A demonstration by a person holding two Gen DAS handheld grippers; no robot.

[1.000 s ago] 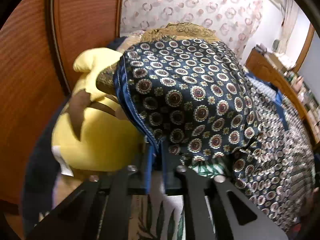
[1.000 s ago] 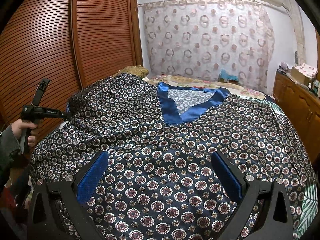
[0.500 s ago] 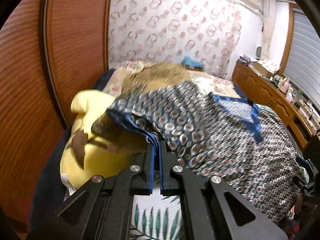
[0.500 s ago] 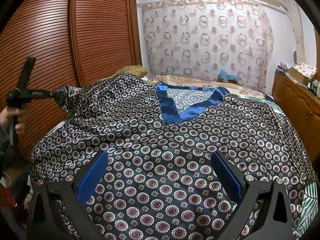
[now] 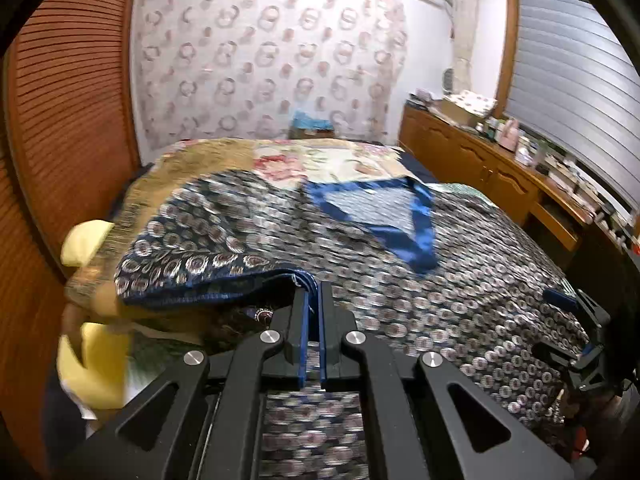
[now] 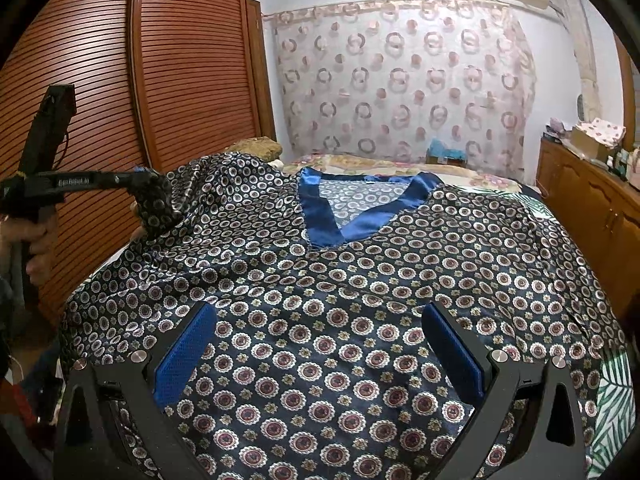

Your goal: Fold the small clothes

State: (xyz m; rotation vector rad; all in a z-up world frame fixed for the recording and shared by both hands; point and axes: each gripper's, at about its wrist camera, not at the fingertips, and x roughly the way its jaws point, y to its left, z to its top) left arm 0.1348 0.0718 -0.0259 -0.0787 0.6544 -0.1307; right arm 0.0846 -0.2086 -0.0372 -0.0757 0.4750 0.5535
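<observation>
A dark blue satin top (image 6: pixel 360 280) with a medallion print and a blue V-neck band (image 6: pixel 352 224) lies spread on the bed. My left gripper (image 5: pixel 314 292) is shut on the top's left sleeve (image 5: pixel 200 268) and holds it lifted above the bed; it also shows in the right wrist view (image 6: pixel 148 180). My right gripper (image 6: pixel 320 344) is open and empty, hovering low over the top's lower front; its jaws stand wide apart. It also shows in the left wrist view (image 5: pixel 580 320).
A yellow plush toy (image 5: pixel 92 360) lies at the bed's left edge beside the wooden slatted wardrobe (image 6: pixel 120 80). A wooden dresser (image 5: pixel 500 184) runs along the right. A patterned curtain (image 6: pixel 400 80) hangs behind the bed. Floral bedding (image 5: pixel 320 160) lies beyond the top.
My left gripper has swung with the sleeve from facing the plush toy toward the middle of the bed, carrying the sleeve up and inward. The right gripper has stayed put.
</observation>
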